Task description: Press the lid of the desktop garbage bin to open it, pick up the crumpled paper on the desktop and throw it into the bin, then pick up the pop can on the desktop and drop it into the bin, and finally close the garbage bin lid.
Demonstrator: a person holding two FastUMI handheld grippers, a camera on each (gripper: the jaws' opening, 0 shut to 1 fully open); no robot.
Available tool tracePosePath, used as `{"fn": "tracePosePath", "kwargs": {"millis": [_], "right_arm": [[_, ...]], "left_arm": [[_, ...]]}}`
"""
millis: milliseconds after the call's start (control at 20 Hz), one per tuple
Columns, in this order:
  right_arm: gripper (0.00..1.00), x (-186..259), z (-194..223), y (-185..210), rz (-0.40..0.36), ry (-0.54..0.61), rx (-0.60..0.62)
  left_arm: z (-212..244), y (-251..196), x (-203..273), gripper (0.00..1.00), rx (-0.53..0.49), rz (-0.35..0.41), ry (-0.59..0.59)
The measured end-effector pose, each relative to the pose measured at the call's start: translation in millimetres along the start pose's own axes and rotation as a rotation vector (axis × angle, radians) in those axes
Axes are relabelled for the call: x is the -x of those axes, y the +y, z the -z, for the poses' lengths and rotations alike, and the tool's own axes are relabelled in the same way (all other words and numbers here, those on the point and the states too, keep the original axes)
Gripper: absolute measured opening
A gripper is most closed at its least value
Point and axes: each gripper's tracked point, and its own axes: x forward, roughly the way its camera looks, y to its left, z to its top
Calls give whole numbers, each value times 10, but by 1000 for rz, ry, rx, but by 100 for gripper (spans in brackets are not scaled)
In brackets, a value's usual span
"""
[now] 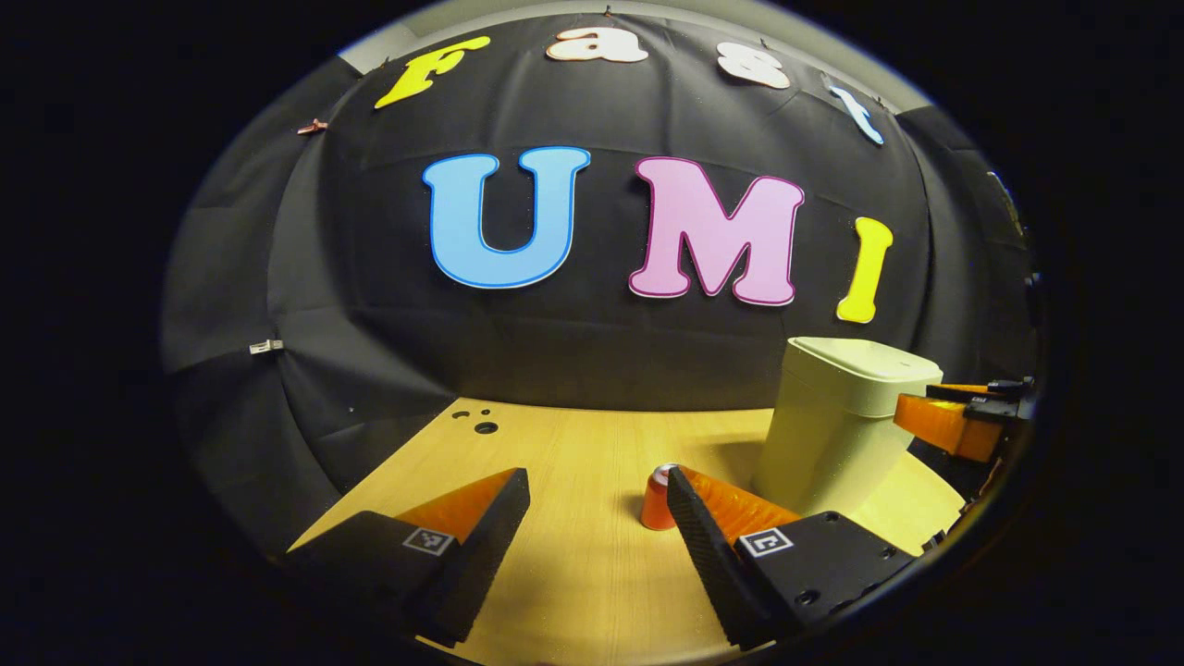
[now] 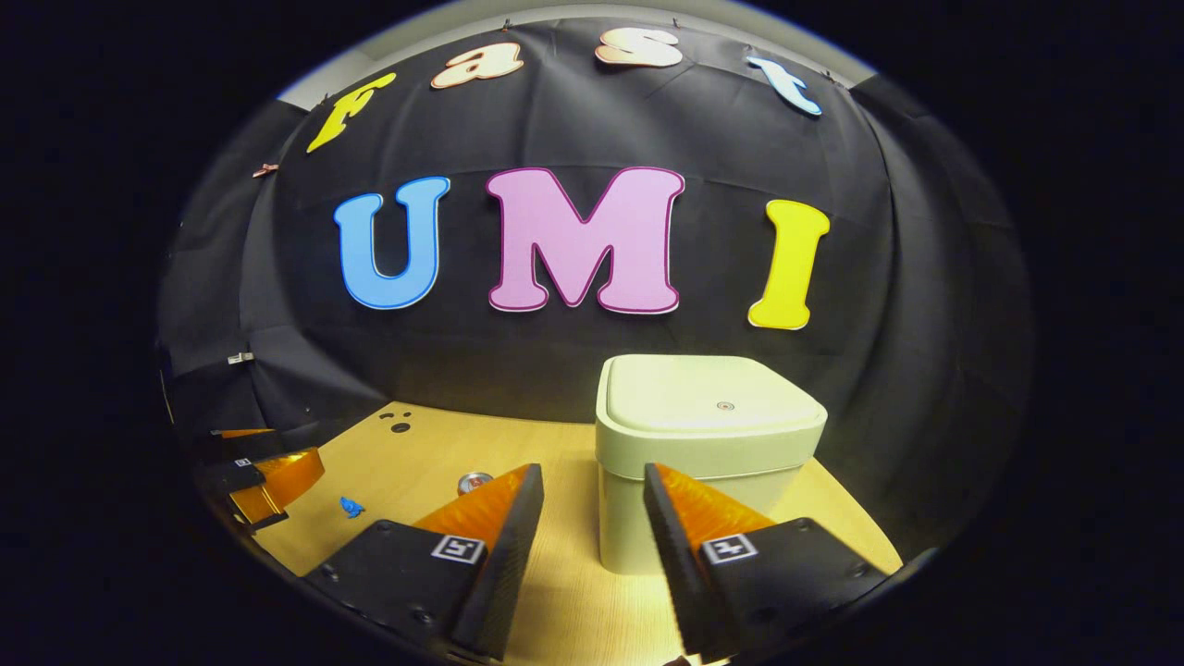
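Table (image 2: 564, 592): wooden top carrying everything
Bin (image 2: 708, 444): pale, lid down flat; stands straight ahead of the right gripper (image 2: 587, 527), just beyond its fingers, so this hand is nearer for the press; in the left gripper view it sits off to the right
Can (image 1: 659, 499): upright, long axis vertical; just beside the left gripper (image 1: 597, 527)'s right finger
Paper: small blue scrap (image 2: 351, 506) may be it; cannot tell
Fingers: both pairs spread apart, holding nothing

pale cream-green garbage bin (image 2: 708, 453) with matching lid (image 2: 712, 402), tiny red dot at lid centre, red-orange pop can (image 1: 658, 499) with silver top, light wood-grain desktop (image 1: 573, 555), small blue scrap (image 2: 351, 506) on desktop, black cloth wall (image 1: 573, 361)
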Motion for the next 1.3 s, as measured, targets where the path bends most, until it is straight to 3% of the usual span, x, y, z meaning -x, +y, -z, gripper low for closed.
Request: {"fn": "tracePosePath", "kwargs": {"millis": [100, 150, 250, 600, 850, 1300], "right_arm": [[61, -1, -4, -16, 8, -3, 7], [64, -5, -9, -6, 5, -2, 0], [35, -13, 39, -13, 8, 18, -7], [10, 44, 27, -3, 13, 16, 8], [5, 63, 189, 232, -84, 81, 3], [5, 80, 247, 285, -140, 141, -15]], "left_arm": [[4, -35, 2, 96, -2, 12, -6], [0, -43, 4, 96, -3, 16, -7], [-4, -59, 6, 96, -9, 22, -9], [-31, -114, -4, 96, -12, 44, -19], [-40, -162, -11, 96, -17, 52, -21], [-18, -216, -51, 96, -27, 56, -15]]}}
